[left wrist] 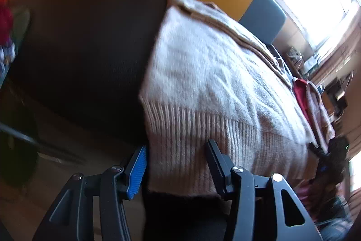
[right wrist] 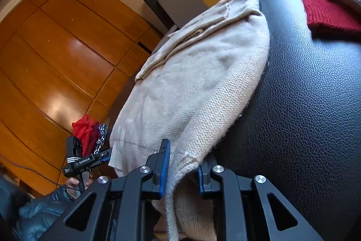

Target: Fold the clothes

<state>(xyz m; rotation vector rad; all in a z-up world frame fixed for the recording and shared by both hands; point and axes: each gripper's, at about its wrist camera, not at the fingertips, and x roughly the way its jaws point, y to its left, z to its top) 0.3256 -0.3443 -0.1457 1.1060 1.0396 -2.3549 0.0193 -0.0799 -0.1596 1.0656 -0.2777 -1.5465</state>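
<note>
Right hand-held gripper [right wrist: 183,170]: clamped on the near hem corner of a beige knit sweater [right wrist: 194,87], cloth pinched between the blue pads and hanging below them.

Left hand-held gripper [left wrist: 176,164]: jaws apart, straddling the ribbed hem at the sweater's other near corner; the pads stand clear of the knit, nothing gripped. Seen also from the right wrist view at the far side of the hem, held by a hand [right wrist: 75,183] in a blue padded sleeve.

Sweater: lies on a black leather surface [right wrist: 304,105], apparently a seat or bench; hem toward the cameras, collar end away. Tan folded layers are bunched at the far end, probably the sleeves or upper part turned in.

Other stock: red knit garment [right wrist: 325,6] with a grey one over it, well apart at the far right; red and patterned cloth [right wrist: 90,135] beyond the left tool.

Progress, by judgement: early to middle. One hem corner is secured, the other is not yet taken; the lengthwise fold appears still to do, and other garments wait.

Not determinable: the sweater's underside, the true arrangement of the far layers, and the left view's blurred edges.
</note>
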